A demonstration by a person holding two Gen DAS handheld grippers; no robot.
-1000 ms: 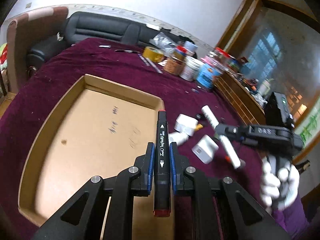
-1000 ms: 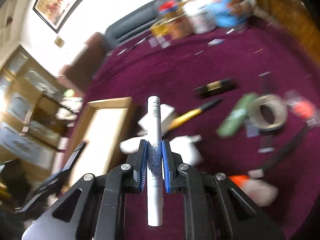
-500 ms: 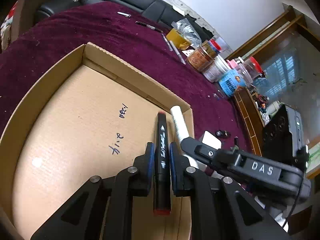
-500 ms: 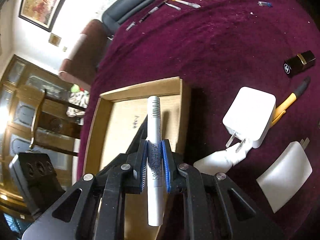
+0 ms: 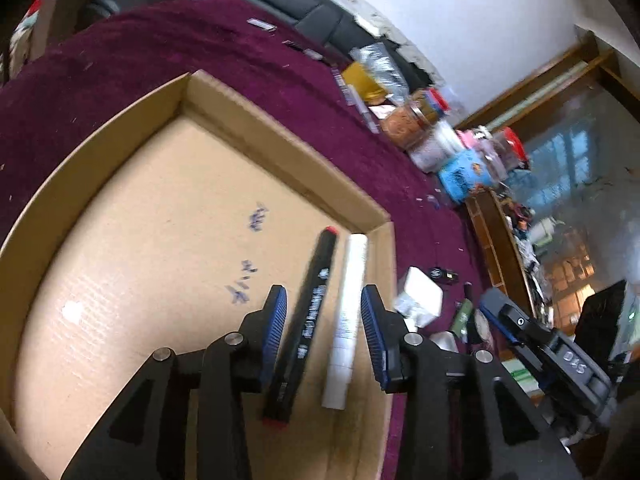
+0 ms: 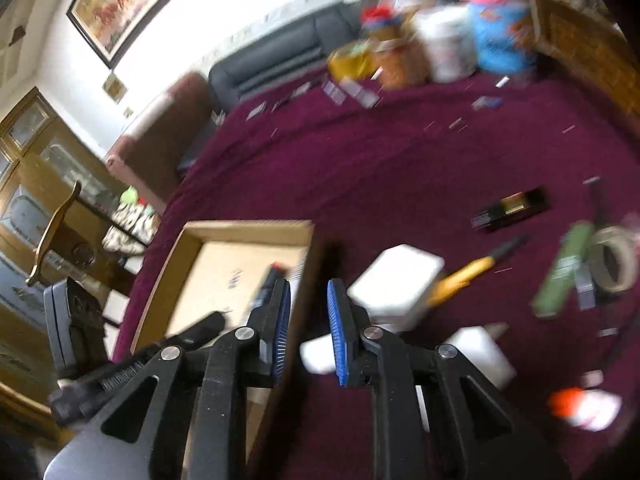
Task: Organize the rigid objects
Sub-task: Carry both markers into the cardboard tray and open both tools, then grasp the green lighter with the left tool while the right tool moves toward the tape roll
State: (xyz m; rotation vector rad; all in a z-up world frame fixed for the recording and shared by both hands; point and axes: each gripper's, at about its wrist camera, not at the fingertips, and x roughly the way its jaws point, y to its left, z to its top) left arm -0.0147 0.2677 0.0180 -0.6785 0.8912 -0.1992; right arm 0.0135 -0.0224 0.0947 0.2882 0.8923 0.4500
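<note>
Left gripper (image 5: 323, 334): jaws spread wide and holding nothing; it hangs over the near right corner of the shallow brown cardboard tray (image 5: 280, 136).

Between its fingers: the black marker pen with red end caps (image 5: 308, 320) and the white cylindrical marker (image 5: 347, 320) lie side by side on the tray floor, loose, close together, the white one just inside the tray's right wall.

Right gripper (image 6: 307, 330): released too, nothing between its blue pads; it sits over the tray's right wall, with the tray to its left and the maroon cloth-covered bench (image 6: 400, 160) ahead.

Ahead and right of the right gripper: a white square plug-in charger (image 6: 396, 280) close by, a yellow-and-black pen (image 6: 476, 270) beyond it, then a green tube (image 6: 564, 272), a roll of tape (image 6: 612, 264) and a black-and-gold case (image 6: 510, 210) farther off.

Risk, markers: both are round, so I'd expect a brush from a finger as the left gripper lifts to roll them across the tray floor.

Risk, tray: a low pull-away by the right gripper could catch the wall and shove the light tray along the cloth.

Risk, next pick: the charger lies against the pen, so closing on one may drag the other.

Risk, crowding: the two grippers are close over one corner and could knock each other.
</note>
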